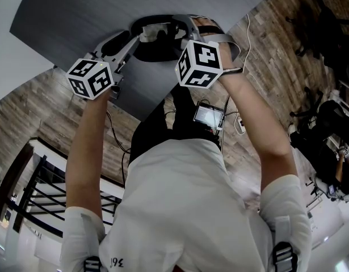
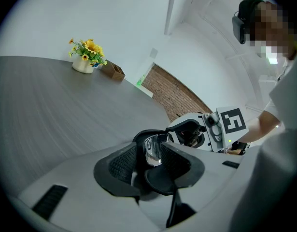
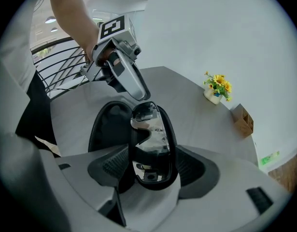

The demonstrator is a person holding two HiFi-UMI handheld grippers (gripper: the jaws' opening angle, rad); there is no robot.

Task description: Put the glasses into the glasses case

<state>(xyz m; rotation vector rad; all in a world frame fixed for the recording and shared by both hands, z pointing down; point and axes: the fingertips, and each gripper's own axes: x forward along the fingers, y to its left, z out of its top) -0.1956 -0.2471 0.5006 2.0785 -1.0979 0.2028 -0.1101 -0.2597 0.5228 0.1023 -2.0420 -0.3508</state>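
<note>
Seating glasses (image 3: 150, 139) in the open glasses case (image 3: 105, 129).
Pinched at one end by the left gripper (image 2: 151, 152), loosely straddled at the other by the right gripper (image 3: 150, 164), pads slack; next, probably release both, back off, close up.

Seen from the left gripper view, the glasses case (image 2: 143, 135) is mostly hidden behind the left tongs (image 2: 153, 157), the glasses (image 3: 150, 129) cover half of it, and the far brown box (image 2: 112, 70) is too small to tell.
</note>
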